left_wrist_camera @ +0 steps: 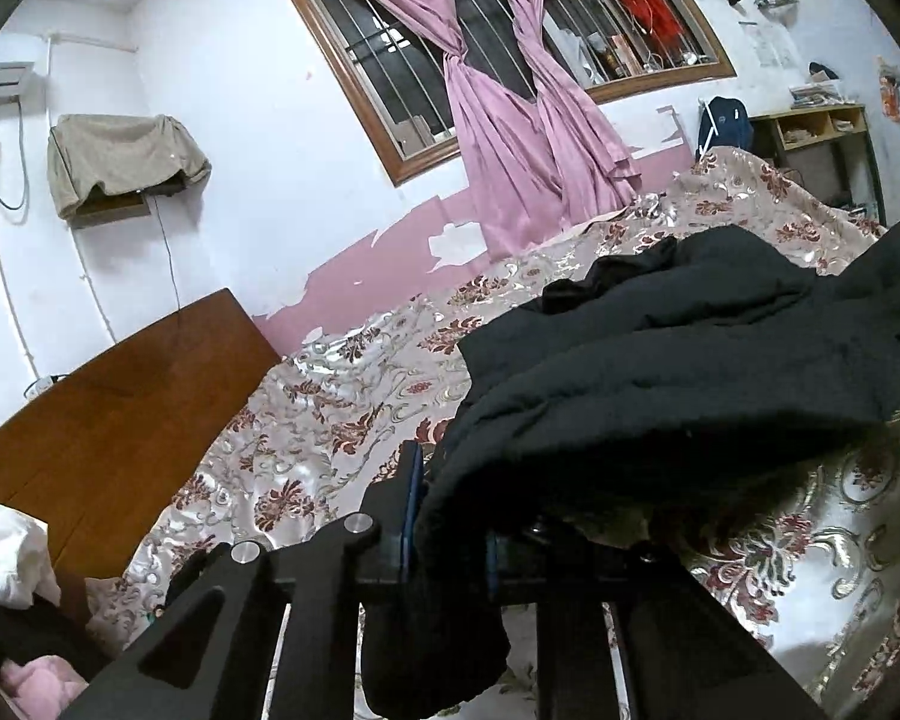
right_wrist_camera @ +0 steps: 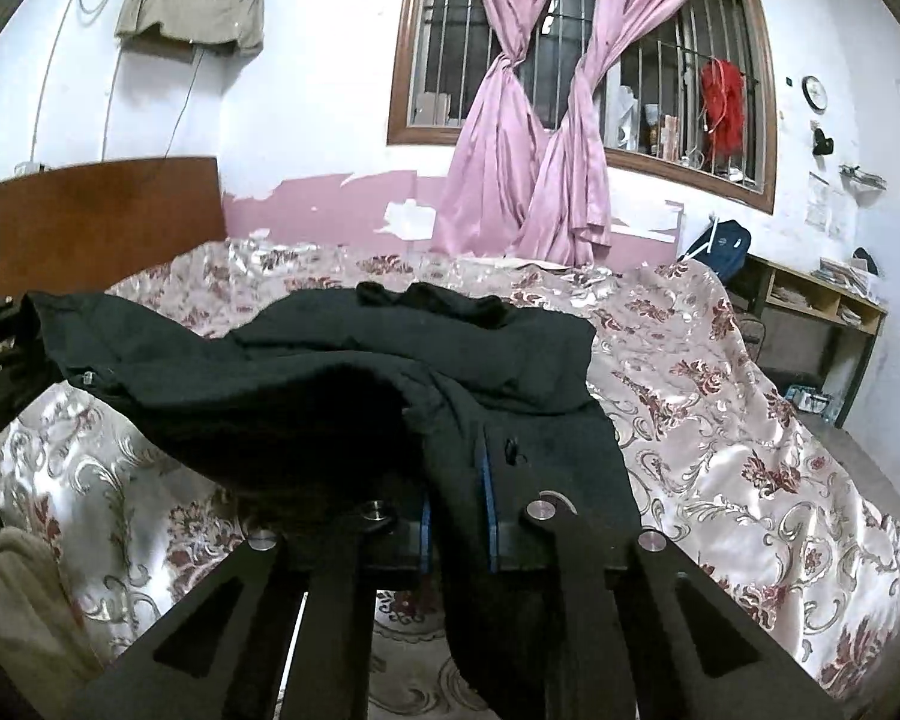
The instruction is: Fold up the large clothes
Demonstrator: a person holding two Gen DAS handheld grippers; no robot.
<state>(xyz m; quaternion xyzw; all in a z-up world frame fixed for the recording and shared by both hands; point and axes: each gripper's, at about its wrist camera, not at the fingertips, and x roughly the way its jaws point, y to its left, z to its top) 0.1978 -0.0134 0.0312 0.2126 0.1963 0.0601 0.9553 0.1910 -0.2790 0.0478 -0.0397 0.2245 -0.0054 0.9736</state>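
Nearest the lens: left gripper (left_wrist_camera: pixel 450 531) clenched on a fold of the dark coat (left_wrist_camera: pixel 660 360), cloth pinched between the blue-edged pads and hanging below them. Same on the other side: right gripper (right_wrist_camera: pixel 457 510) clamped on the coat's hem, fabric drooping between the fingers. Beyond the grippers, coat bulk lifted at its near edge, far part resting on the floral bedspread (right_wrist_camera: pixel 720 420). Behind the coat, wooden headboard (right_wrist_camera: pixel 96 210); farther behind, pink curtains (right_wrist_camera: pixel 510 138) knotted over the barred window (right_wrist_camera: pixel 444 30).
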